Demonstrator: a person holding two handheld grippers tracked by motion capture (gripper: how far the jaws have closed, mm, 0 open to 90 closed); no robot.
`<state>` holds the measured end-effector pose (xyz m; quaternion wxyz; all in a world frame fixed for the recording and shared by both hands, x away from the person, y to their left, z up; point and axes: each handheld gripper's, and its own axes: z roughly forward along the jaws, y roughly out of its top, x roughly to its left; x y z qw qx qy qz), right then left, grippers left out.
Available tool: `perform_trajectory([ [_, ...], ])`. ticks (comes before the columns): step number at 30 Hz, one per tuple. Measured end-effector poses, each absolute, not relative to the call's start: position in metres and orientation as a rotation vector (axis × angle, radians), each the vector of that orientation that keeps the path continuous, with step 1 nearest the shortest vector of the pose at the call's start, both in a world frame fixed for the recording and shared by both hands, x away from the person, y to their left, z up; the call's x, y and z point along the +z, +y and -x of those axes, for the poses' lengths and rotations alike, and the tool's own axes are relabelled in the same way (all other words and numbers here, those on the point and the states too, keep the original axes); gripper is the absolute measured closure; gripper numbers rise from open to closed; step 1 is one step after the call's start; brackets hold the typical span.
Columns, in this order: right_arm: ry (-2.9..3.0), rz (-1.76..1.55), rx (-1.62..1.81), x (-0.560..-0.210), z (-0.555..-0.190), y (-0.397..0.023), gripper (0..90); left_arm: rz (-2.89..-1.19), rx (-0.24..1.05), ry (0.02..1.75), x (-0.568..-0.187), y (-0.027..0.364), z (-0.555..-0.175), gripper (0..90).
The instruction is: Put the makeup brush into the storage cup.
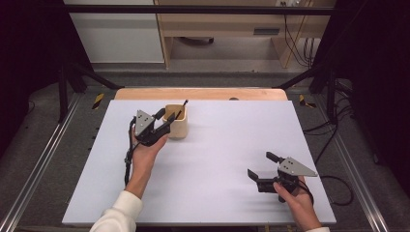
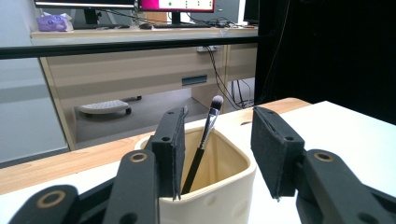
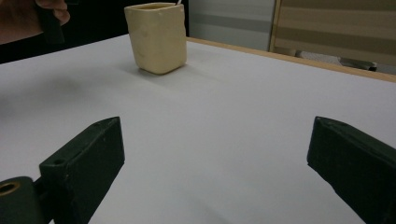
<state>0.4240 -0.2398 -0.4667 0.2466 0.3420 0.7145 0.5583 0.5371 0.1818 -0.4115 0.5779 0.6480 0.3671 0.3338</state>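
Makeup brush point(image 2: 204, 140) stands in cream cup point(image 1: 176, 122), upper left of high view, leaning, bristles up. Left gripper point(image 1: 165, 121) at cup rim, jaws part-open, brush between, untouched. Right gripper point(image 1: 261, 166) far off lower right, jaws wide, empty.

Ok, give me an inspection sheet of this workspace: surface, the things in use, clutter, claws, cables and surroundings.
Surface: white board on a wooden table, bare apart from the cup.
Job's things: cream cup upright at far left; makeup brush leaning inside it, bristles up.
Clutter: nothing seen.
Claws: left claw at the cup rim, jaws apart, not pressing the brush; right claw open above the bare board near the right front.
Cables: one trails from each claw; more hang by the desk.
Surroundings: black frame bars, wooden desk with monitors behind.
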Motion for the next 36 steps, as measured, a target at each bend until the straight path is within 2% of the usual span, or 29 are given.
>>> perform_trajectory([
  [7, 1.949, -0.93, 1.522, -0.467, -0.424, -0.24, 4.3, -1.526, 0.77, 0.848, -0.411, 0.181, -0.535, 50.4],
  [14, 1.951, -0.933, 1.519, -0.467, -0.424, -0.24, 4.3, -1.569, 0.754, 0.795, -0.41, 0.178, -0.531, 40.6],
  [36, 1.957, -0.934, 1.511, -0.468, -0.423, -0.24, 4.3, -1.585, 0.697, 0.722, -0.404, 0.169, -0.52, 28.6],
])
